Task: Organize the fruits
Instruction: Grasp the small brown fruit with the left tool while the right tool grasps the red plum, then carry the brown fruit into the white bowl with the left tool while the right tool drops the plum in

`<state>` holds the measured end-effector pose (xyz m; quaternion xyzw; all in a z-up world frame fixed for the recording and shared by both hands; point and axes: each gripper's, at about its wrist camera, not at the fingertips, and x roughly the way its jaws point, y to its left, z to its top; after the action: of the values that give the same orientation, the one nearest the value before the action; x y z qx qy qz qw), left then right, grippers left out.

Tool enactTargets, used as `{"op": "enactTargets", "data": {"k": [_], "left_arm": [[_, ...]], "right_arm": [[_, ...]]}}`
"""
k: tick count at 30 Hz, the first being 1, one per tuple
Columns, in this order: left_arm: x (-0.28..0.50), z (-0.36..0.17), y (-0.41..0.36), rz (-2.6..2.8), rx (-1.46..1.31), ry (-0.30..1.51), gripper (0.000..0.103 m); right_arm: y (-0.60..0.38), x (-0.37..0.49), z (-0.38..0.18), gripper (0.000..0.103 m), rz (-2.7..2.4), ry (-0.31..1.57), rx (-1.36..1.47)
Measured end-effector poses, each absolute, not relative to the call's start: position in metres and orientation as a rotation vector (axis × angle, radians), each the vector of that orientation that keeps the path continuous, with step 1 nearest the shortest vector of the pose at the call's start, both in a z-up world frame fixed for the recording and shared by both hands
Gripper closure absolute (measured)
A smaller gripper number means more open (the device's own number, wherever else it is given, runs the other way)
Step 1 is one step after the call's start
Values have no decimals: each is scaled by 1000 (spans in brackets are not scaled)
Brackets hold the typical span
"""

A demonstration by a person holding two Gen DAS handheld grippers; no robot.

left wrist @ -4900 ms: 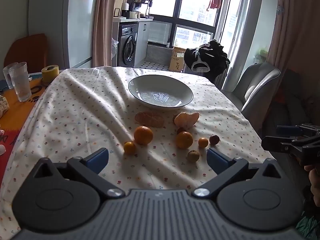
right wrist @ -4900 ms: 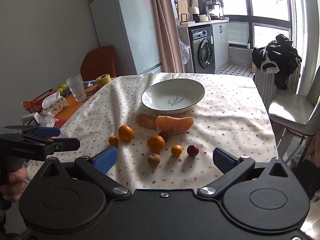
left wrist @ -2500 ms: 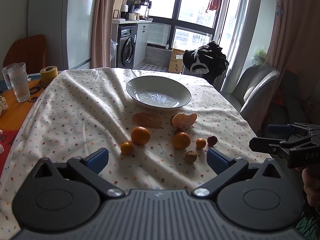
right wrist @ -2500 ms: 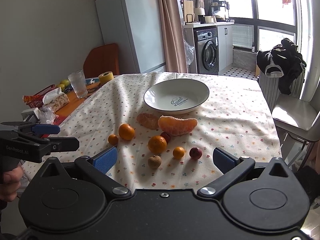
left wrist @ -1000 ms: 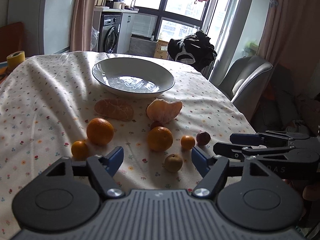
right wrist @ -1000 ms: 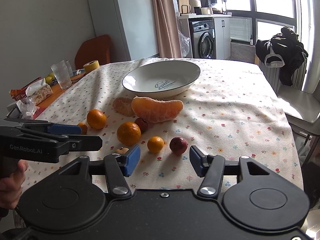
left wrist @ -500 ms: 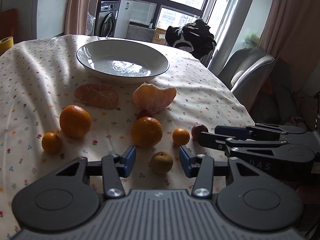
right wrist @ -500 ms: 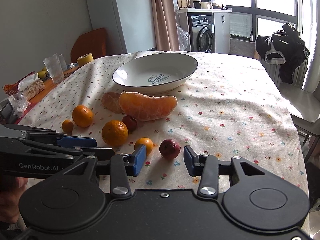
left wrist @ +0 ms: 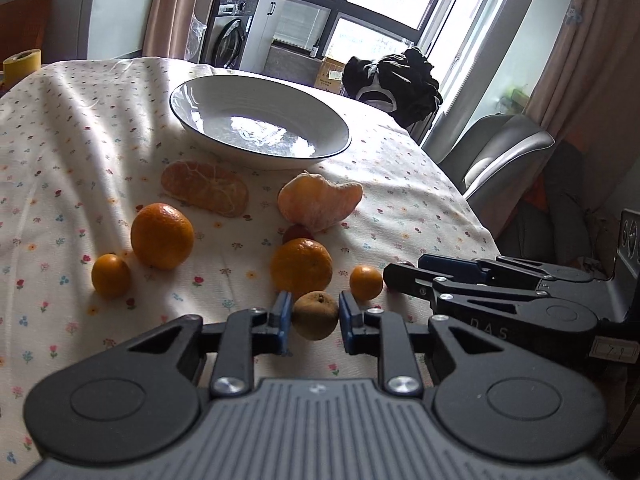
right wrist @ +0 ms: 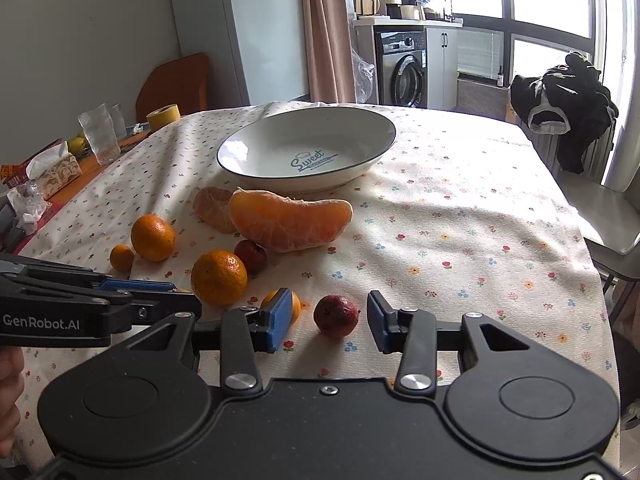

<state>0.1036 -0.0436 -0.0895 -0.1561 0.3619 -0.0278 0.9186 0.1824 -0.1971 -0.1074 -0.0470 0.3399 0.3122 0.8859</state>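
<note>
A small brown fruit rests on the flowered tablecloth, and my left gripper is shut on it, blue pads against both sides. My right gripper is open and straddles a small dark red fruit, with a gap on each side. Just beyond lie two oranges, two small kumquats, another dark red fruit and two peeled citrus pieces. Behind them stands an empty white bowl. In the left wrist view the right gripper reaches in from the right.
At the table's far left are drinking glasses, a yellow tape roll and a tissue box. A grey chair stands off the right edge. Black clothing hangs beyond the table.
Both grippers moved forward and down toward the near fruits and narrowed. The left fingers closed onto the brown fruit; the right fingers came around the red fruit.
</note>
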Motion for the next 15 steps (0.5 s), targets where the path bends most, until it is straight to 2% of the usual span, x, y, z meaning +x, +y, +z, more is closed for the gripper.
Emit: {"op": "enactTargets", "data": {"k": [4,6,7,15], "left_arm": [[102,-78,-37,-41,-312,706,80],[101,-74,-34,-35,-312,696,80],[101,-73,-32,-32,-314,692,80],[99,-68,-14,-6,-344,669,80]], "right_arm": [[-193,186,-107,67,663,705,-107],[-192,188,-107,73,669,709,-108],[-190,189,-108,81,668,724,-119],[-188,184,-97,82,717,695,-112]]}}
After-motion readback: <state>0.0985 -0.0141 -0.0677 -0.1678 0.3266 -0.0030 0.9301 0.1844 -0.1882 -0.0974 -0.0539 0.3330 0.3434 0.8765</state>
